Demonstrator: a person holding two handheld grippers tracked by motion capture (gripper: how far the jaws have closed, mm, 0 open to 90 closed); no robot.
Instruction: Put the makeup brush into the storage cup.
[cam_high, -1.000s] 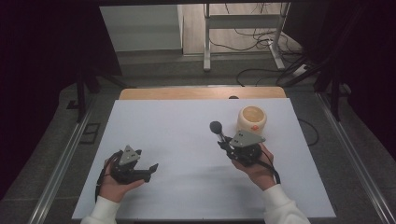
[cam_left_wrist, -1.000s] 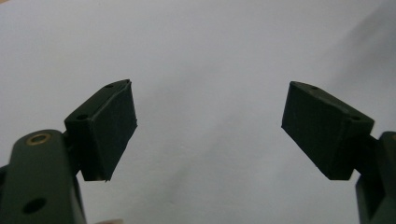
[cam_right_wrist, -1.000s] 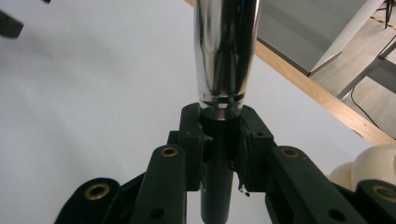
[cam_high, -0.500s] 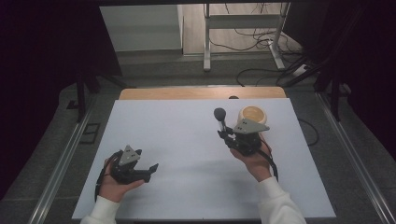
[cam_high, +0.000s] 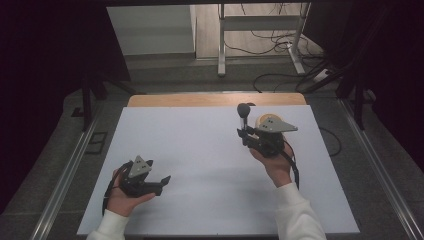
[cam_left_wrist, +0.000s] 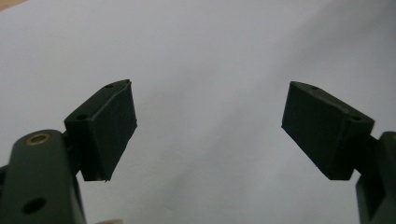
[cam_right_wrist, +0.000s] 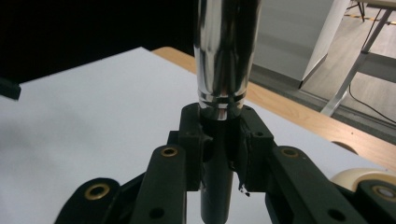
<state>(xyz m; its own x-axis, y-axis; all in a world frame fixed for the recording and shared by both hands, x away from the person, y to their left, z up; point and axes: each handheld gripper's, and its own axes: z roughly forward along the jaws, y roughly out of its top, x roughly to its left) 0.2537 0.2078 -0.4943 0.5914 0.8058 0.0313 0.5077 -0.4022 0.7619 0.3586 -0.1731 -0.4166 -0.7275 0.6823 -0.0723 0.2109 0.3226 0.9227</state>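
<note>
My right gripper (cam_high: 245, 135) is shut on the black shaft of a chrome and black stick-shaped tool (cam_high: 243, 114) and holds it upright above the right half of the white table (cam_high: 200, 145). In the right gripper view the jaws of this gripper (cam_right_wrist: 219, 140) clamp the dark shaft below the shiny chrome barrel of the tool (cam_right_wrist: 224, 51). Just behind the right gripper sits a cream round object (cam_high: 263, 120), partly hidden by the gripper's grey plate. My left gripper (cam_high: 164, 181) rests at the near left, open, and the left gripper view shows this gripper (cam_left_wrist: 210, 130) with bare table between its pads.
A wooden strip (cam_high: 200, 100) runs along the table's far edge. Beyond it are floor cables (cam_high: 280, 45) and a white metal stand (cam_high: 222, 45). The cream object (cam_right_wrist: 359, 179) shows at the lower right of the right gripper view.
The right hand has carried the tool a little farther away and higher, now in front of the cream object. The left hand has stayed put.
</note>
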